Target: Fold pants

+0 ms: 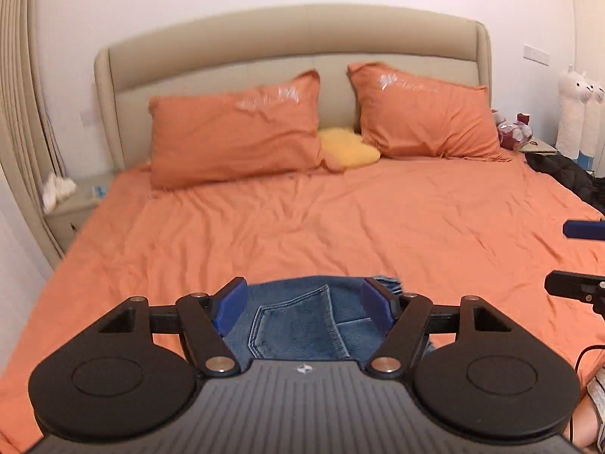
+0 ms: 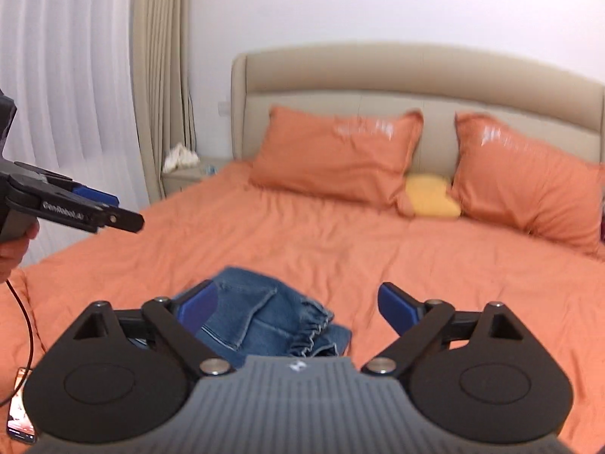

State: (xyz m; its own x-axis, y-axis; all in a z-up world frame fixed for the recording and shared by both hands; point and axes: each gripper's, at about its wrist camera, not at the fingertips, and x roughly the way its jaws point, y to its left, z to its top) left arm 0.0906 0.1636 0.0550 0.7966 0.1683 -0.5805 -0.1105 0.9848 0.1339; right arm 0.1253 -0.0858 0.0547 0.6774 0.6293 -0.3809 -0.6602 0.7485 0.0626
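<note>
— Jeans (image 1: 302, 321), folded into a small bundle, lie on the orange sheet (image 1: 340, 227) near the foot of the bed, a back pocket facing up and the gathered waistband (image 2: 310, 331) on the right side of the bundle.

— Is either gripper holding them?

— No. The left gripper (image 1: 302, 302) hangs above the bundle with its blue fingers (image 1: 228, 302) spread wide and nothing between them. The right gripper (image 2: 295, 306) is likewise spread, with only air between its pads; the jeans lie below, toward its left finger.

— And farther up the bed?

— Two orange pillows (image 1: 234, 136) lean on the beige headboard (image 1: 295, 38), a yellow cushion (image 1: 348, 147) tucked between them. A nightstand (image 1: 75, 208) stands on the left by the curtains (image 2: 75, 94), and white plush toys (image 1: 578, 109) stand on the right. A phone (image 2: 19, 412) lies at the bed's near left edge.
</note>
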